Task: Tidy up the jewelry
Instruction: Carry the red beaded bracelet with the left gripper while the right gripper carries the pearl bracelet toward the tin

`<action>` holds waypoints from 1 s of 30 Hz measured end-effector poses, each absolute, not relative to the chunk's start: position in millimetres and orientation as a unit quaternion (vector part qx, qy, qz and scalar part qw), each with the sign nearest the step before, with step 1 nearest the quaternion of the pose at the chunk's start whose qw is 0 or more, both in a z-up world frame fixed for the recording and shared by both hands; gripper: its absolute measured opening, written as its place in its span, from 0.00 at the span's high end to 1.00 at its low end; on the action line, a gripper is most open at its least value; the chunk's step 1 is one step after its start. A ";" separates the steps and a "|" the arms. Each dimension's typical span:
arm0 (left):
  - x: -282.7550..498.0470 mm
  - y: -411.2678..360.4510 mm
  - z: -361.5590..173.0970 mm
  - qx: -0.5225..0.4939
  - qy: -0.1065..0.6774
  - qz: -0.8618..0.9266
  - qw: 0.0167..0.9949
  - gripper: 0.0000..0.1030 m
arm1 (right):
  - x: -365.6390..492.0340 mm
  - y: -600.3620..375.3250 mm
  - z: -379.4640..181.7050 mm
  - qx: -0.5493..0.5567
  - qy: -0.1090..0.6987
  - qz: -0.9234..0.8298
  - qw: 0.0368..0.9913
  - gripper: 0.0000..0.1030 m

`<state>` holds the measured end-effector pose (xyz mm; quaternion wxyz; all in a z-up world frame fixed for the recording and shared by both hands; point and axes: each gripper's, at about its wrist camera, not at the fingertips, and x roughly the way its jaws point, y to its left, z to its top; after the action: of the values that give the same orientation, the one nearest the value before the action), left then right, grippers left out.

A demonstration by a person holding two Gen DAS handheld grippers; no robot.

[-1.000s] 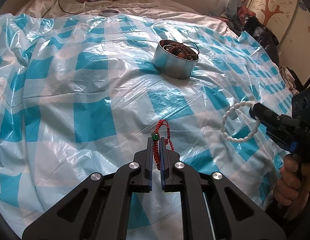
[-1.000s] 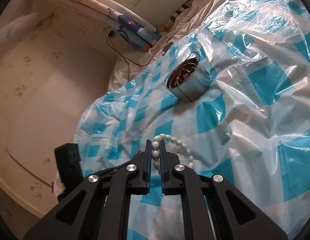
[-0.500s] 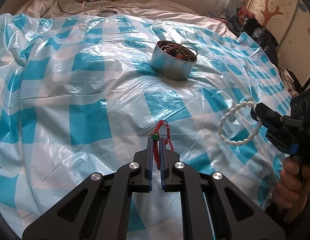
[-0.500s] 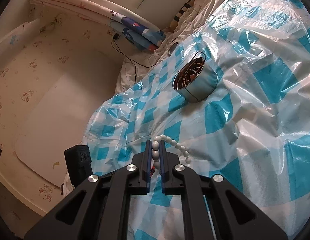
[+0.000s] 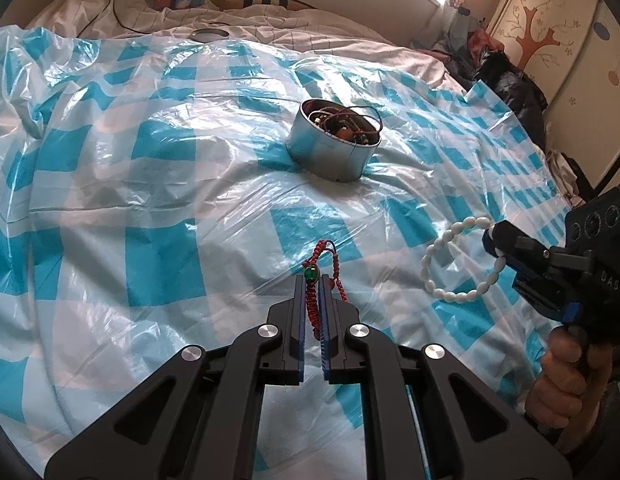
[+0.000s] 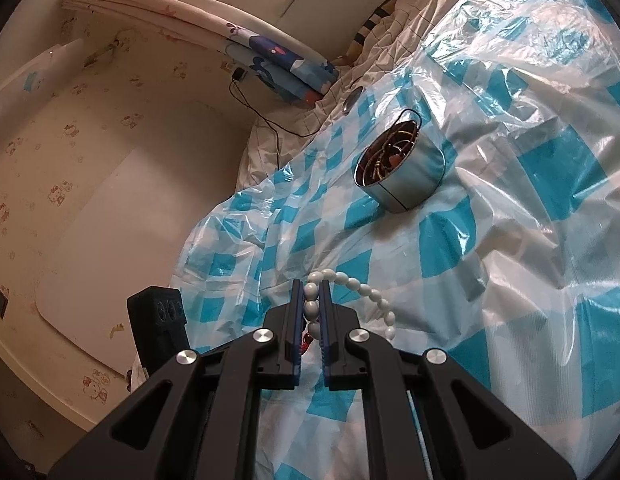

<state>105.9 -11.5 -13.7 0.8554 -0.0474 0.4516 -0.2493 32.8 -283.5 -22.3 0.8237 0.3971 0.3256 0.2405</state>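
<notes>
Bed under blue-checked plastic sheet [image 5: 157, 184], tin [image 5: 334, 148] mid-sheet; left tool [image 5: 313, 284] pinching red cord bracelet [image 5: 324, 268], right tool [image 6: 311, 292] white bead bracelet [image 6: 366, 292].

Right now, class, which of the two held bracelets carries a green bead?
The red braided bracelet in the left gripper; the right gripper holds plain white beads.

**A bed with a checked sheet on top**

The bed [image 5: 269, 20] has a shiny blue and white plastic sheet [image 5: 149, 200] spread over it. A round metal tin [image 5: 330, 152] full of jewelry sits on the sheet. A small round lid [image 5: 208, 33] lies at its far edge.
</notes>
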 end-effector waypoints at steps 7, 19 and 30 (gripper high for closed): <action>112.5 -14.4 -3.4 -0.071 0.439 -0.261 0.857 0.95 | 36.9 -286.1 -17.5 0.397 0.321 0.243 0.825 0.92; 120.5 -29.1 -1.0 -0.070 0.432 -0.264 0.859 0.95 | 44.5 -285.8 -12.3 0.402 0.316 0.251 0.822 0.92; 117.2 -36.8 2.8 -0.043 0.423 -0.257 0.868 0.95 | 43.4 -282.4 -12.8 0.403 0.320 0.255 0.819 0.92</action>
<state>117.2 -36.8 2.8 0.8679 -0.0433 0.4229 -0.2570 43.4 -282.4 -12.8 0.8187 0.4029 0.3203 0.2547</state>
